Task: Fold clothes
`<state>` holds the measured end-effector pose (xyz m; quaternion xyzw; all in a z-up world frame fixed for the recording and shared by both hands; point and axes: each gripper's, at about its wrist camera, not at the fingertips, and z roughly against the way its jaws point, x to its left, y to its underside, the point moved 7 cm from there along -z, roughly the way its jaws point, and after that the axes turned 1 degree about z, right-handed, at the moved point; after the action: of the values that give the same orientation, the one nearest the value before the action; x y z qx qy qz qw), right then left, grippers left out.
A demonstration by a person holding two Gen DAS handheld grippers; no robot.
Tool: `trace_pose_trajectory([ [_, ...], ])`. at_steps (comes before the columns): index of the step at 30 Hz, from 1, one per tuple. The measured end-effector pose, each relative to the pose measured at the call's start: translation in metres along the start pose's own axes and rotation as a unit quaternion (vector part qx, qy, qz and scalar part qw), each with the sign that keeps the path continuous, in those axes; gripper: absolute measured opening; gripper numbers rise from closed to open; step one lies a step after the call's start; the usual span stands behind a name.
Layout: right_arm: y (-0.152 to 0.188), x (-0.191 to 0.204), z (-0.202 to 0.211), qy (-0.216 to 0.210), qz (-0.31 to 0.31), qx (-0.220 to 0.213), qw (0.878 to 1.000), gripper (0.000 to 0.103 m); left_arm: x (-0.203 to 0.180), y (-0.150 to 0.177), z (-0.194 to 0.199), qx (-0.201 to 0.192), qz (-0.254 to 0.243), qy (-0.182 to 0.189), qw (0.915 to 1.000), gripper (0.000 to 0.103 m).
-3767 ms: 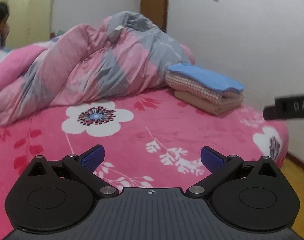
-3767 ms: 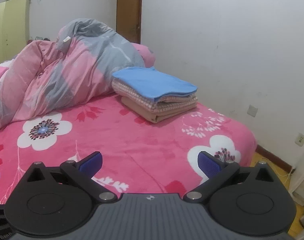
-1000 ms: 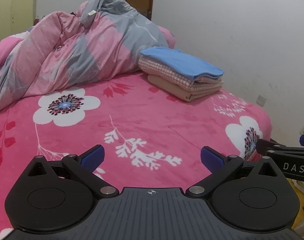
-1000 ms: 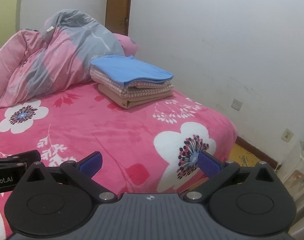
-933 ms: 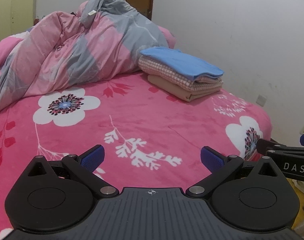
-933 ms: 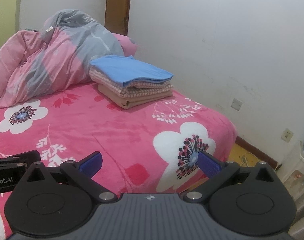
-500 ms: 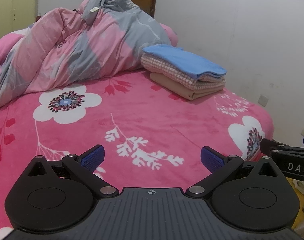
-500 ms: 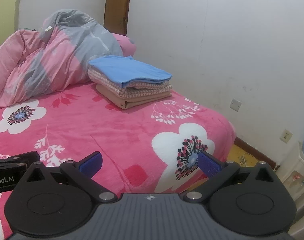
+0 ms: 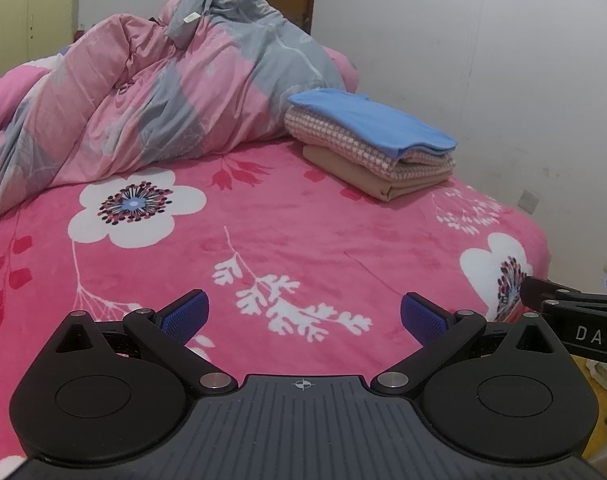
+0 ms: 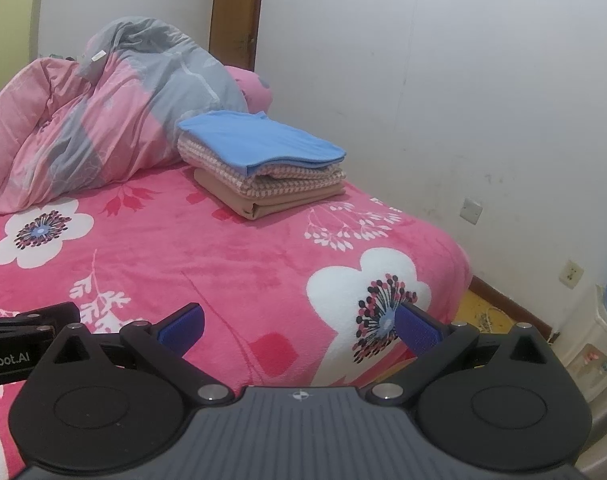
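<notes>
A home bedroom: a floral pink bed (image 9: 303,240) is carrying a crumpled quilt (image 9: 151,112), folded clothes (image 10: 263,164) lying beside it.

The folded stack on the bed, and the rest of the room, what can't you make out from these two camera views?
- Stack of folded clothes: the blue top piece hides the checked and tan pieces, so garment types are unreadable in both views.
- Crumpled pink and grey quilt: it hides the bed behind it.
- Right gripper: cut off by the left wrist view's edge.
- Near edge of the pink floral blanket: hidden by each gripper body.
</notes>
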<state>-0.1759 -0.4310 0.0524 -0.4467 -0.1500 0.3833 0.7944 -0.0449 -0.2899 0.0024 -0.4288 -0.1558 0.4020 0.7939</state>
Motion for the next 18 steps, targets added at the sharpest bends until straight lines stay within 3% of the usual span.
trace_pose_trajectory([
  [18,-0.0017,-0.001,-0.0003,-0.002,-0.005,-0.001,1.0,0.103,-0.0012,-0.0009,-0.0006,0.0,-0.002,-0.005,1.0,0.103],
])
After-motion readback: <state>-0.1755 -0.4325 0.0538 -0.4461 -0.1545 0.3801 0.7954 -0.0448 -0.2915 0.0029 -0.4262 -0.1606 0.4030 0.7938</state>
